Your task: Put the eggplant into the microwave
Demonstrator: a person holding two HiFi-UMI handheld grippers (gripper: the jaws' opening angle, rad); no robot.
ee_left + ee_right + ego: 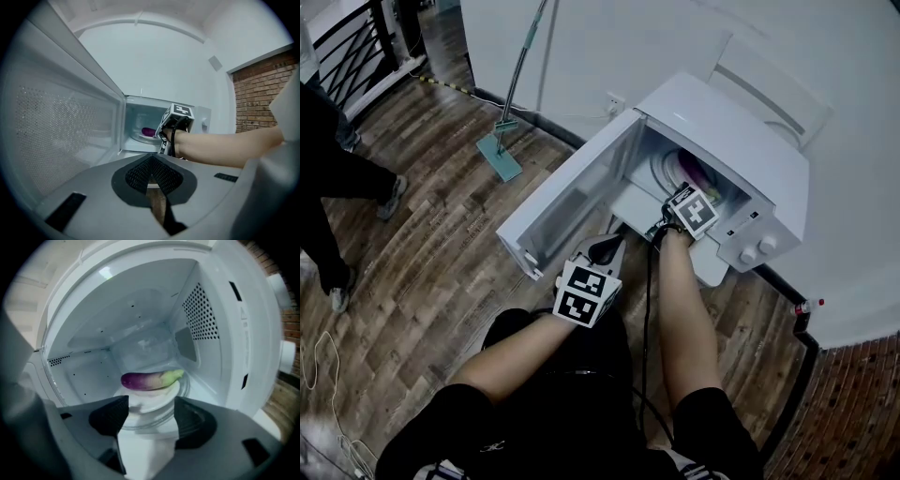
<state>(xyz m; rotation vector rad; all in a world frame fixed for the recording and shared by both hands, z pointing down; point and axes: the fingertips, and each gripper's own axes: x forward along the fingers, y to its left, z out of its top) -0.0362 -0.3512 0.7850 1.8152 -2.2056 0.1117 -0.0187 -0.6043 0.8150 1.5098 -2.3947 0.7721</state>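
Note:
A purple eggplant (150, 379) with a green stem end lies on a white plate (157, 398) on the glass turntable inside the white microwave (750, 131). The eggplant (149, 131) also shows in the left gripper view, deep in the cavity. The microwave door (567, 197) hangs wide open to the left. My right gripper (151, 417) is at the cavity's mouth, open, its pads wide apart and short of the plate, with nothing between them. My left gripper (152, 183) stays back outside the door, jaws together and empty, pointing at the right gripper (174, 123).
A mop (502, 150) leans against the white wall behind the microwave. A person's legs (337, 187) stand at the far left on the wood floor. A brick wall (853, 412) lies to the right. A black cable runs along my right arm.

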